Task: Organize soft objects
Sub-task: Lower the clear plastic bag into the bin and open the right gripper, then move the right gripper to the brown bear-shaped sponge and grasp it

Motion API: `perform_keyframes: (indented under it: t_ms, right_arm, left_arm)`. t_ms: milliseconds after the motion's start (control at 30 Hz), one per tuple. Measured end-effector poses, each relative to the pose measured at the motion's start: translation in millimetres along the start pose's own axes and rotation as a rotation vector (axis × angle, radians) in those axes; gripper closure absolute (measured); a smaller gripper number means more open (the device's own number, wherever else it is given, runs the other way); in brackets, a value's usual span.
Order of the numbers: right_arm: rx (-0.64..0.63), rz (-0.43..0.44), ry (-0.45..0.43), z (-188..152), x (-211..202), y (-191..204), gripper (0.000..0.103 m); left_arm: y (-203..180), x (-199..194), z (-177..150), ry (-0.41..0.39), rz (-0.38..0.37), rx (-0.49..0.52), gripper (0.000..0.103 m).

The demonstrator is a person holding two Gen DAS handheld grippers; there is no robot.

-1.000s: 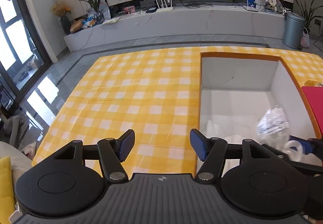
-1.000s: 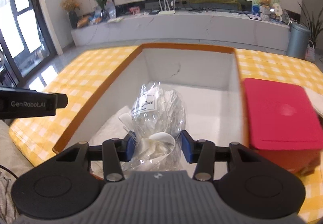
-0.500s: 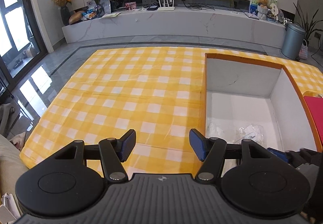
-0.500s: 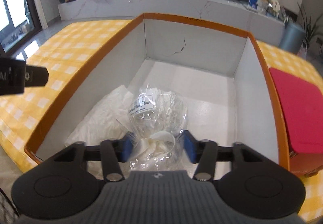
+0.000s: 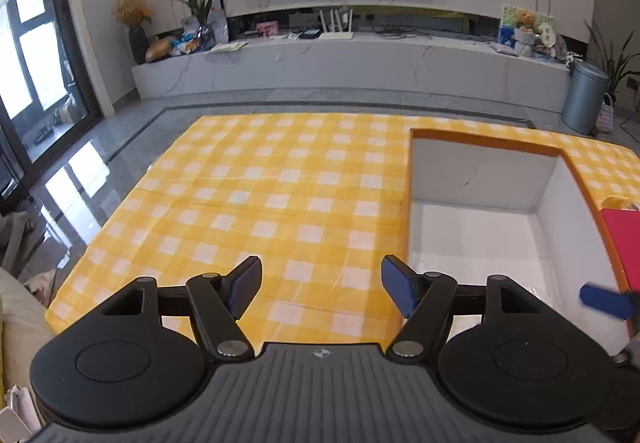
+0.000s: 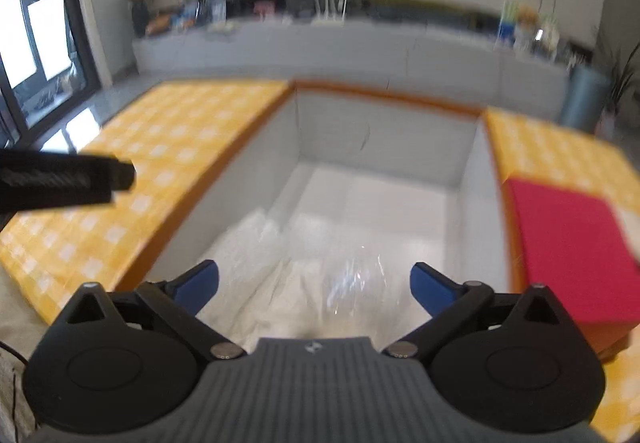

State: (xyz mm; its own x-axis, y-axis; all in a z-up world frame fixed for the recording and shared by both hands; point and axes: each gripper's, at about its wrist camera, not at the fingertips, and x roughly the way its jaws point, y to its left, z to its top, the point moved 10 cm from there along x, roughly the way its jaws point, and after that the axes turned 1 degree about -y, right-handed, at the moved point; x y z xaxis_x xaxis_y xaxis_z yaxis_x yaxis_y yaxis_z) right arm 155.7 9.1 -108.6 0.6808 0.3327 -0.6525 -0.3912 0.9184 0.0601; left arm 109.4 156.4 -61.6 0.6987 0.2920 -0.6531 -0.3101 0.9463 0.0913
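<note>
A yellow checked tablecloth (image 5: 280,195) surrounds a white, orange-rimmed box (image 6: 476,171). On its floor lies a clear plastic bag (image 6: 352,275), below the right gripper (image 6: 314,283), whose jaws are opening, untouching. The left gripper (image 5: 320,289) is opening over cloth, holding nothing.

Both wrist views look obliquely down, sharing the box (image 5: 472,179).

Left gripper (image 5: 321,289) angled downward, jaws opening with nothing between its blue pads (image 5: 243,288); right gripper (image 6: 314,285) beside it, likewise tilted down, jaws opening wide, pads (image 6: 434,289) pressing on nothing, one blue fingertip showing at the left view's right edge.
</note>
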Motion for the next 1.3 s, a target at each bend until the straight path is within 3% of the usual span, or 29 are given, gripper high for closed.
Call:
perform_keyframes:
  t_ms: [233,433,767,867,1000,1133,1300]
  right_arm:
    - [-0.016,-0.034,-0.084,18,-40,-27,0.003]
    - [-0.036,-0.162,-0.142,21,-72,-80,0.003]
    - [-0.036,-0.380,-0.170,-3,-138,-193,0.003]
    - [0.035,-0.450,-0.183,-10,-153,-232,0.003]
    - [0.177,-0.455,-0.184,-26,-162,-277,0.003]
    - [0.268,-0.465,-0.136,-56,-161,-314,0.003]
    - [0.399,-0.491,-0.061,-94,-146,-355,0.003]
  left_arm:
    - [-31,-24,15,-0.090,-0.067,0.040,0.016]
    - [-81,-49,16,-0.160,-0.141,0.192,0.015]
    - [-177,-76,-12,-0.136,-0.322,0.338,0.015]
    - [-206,-76,-27,-0.106,-0.369,0.373,0.015]
    - [-250,-76,-48,-0.057,-0.453,0.401,0.015]
    - [-286,-67,-72,0.054,-0.521,0.456,0.015]
    - [-307,-59,-88,0.121,-0.553,0.429,0.015]
